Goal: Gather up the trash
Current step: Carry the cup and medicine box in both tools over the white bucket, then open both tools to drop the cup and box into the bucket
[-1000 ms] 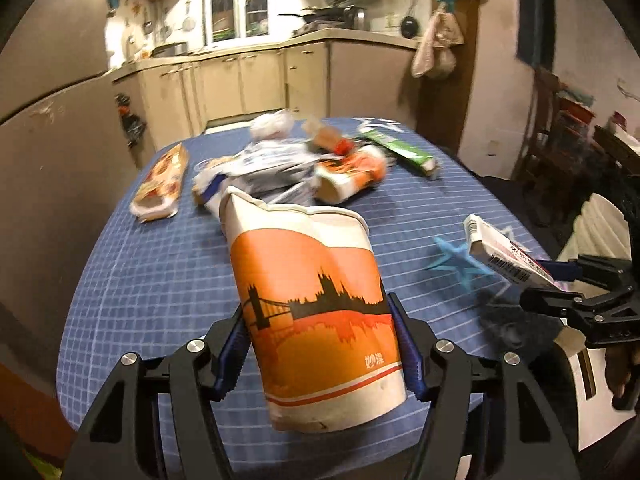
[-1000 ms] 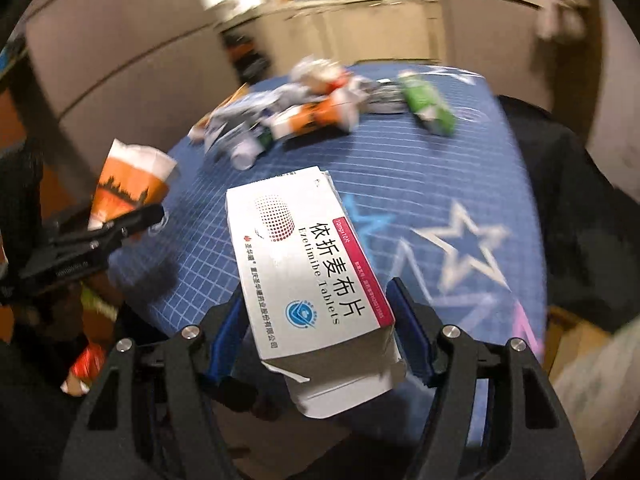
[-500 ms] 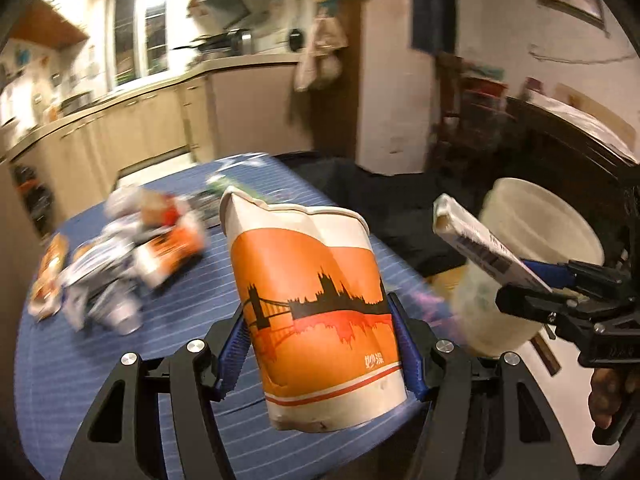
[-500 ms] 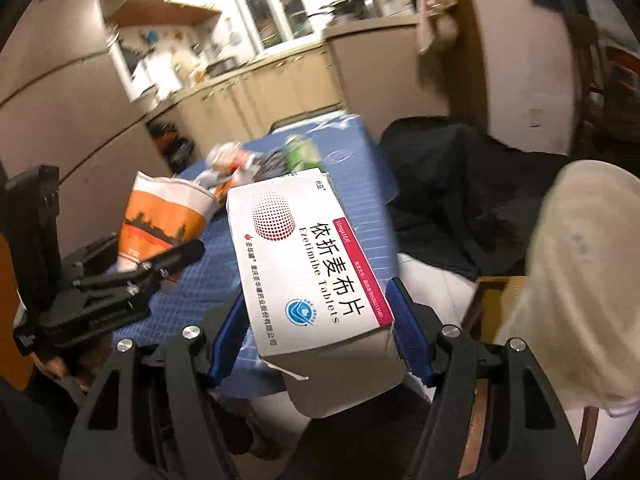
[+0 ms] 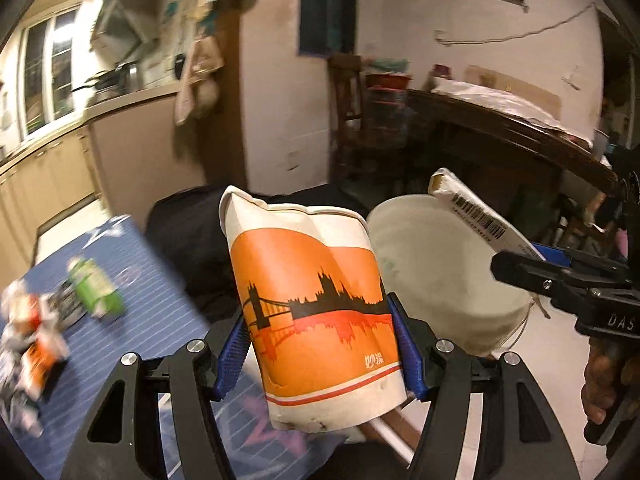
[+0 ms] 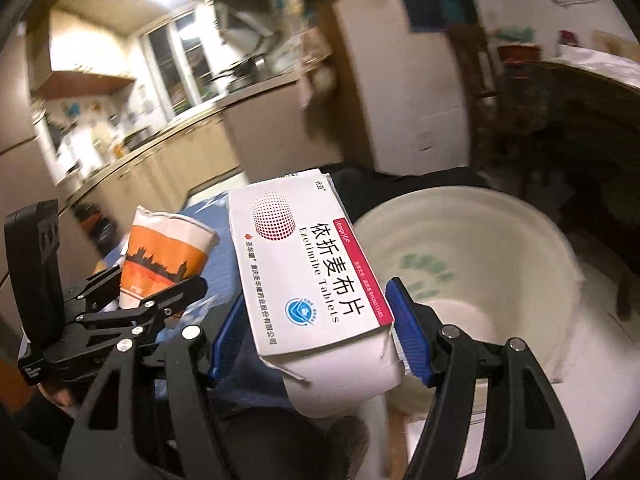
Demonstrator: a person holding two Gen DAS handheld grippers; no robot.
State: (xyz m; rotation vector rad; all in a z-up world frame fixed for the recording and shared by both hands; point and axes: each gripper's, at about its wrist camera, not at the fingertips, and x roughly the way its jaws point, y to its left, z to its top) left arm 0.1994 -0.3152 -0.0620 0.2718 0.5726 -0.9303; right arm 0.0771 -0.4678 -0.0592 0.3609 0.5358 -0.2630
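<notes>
Left gripper (image 5: 320, 344) clamps the crushed orange paper cup (image 5: 316, 316), mouth up; right gripper (image 6: 316, 334) clamps the white tablet box (image 6: 308, 260), long axis forward. Both claws face the pale bucket (image 6: 472, 232), lying ahead to their right, nearer the right gripper.

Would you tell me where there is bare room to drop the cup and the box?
The white bucket looks empty inside. On the blue table, the strip between the green carton and the near edge is bare; the far-left trash pile is crowded.
</notes>
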